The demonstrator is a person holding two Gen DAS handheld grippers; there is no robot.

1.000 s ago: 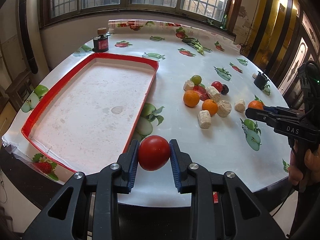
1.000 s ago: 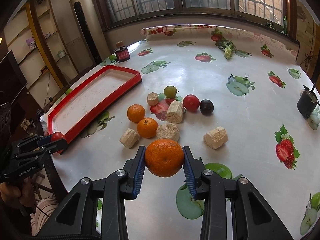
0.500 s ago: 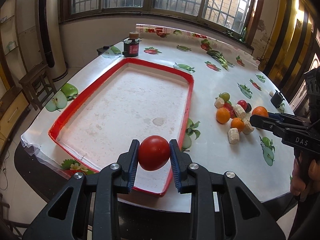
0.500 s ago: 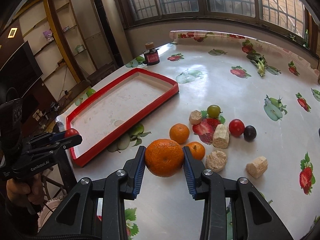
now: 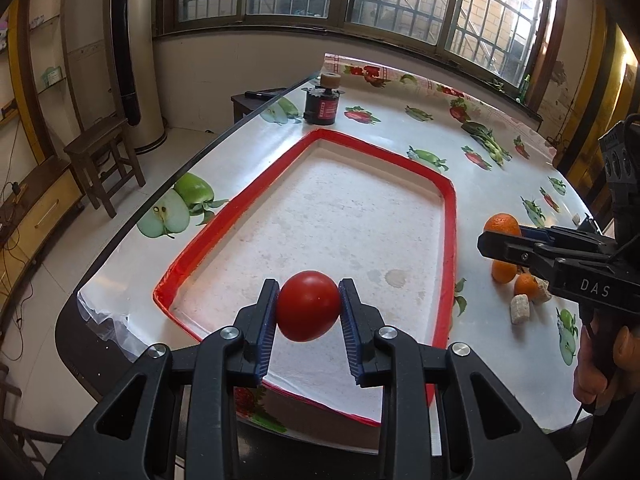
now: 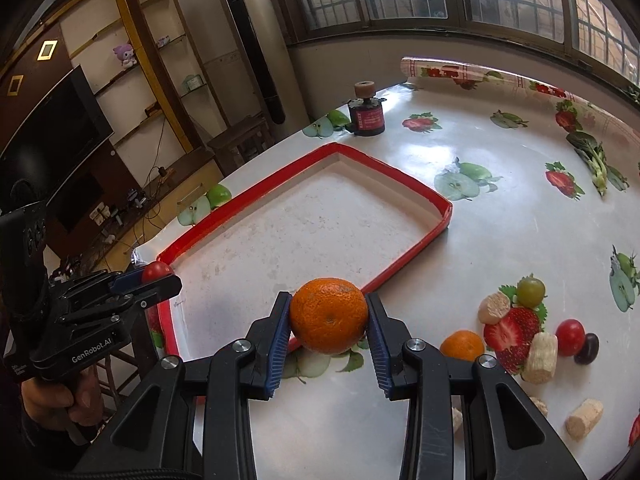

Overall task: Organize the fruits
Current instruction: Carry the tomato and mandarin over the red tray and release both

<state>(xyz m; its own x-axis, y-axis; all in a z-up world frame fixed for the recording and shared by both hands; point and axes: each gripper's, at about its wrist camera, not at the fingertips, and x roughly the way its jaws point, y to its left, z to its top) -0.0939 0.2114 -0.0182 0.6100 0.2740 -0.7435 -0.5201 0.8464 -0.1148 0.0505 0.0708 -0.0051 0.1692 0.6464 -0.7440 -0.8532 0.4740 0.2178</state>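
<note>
My left gripper (image 5: 308,312) is shut on a red tomato (image 5: 308,306) and holds it above the near end of the red-rimmed tray (image 5: 450,216). My right gripper (image 6: 328,320) is shut on an orange (image 6: 329,315) and holds it over the tray's right rim (image 6: 404,258). The right gripper with its orange also shows in the left wrist view (image 5: 502,226). The left gripper with the tomato shows in the right wrist view (image 6: 154,274). The tray holds no fruit.
On the table right of the tray lie two small oranges (image 5: 504,270), a green grape (image 6: 531,289), a red cherry tomato (image 6: 570,336), a dark plum (image 6: 587,348) and several beige cork-like chunks (image 6: 541,358). A dark jar (image 6: 366,116) stands beyond the tray.
Both grippers have moved left with their fruit: the tomato is now over the tray's near end and the orange has come up to the tray's right rim.
</note>
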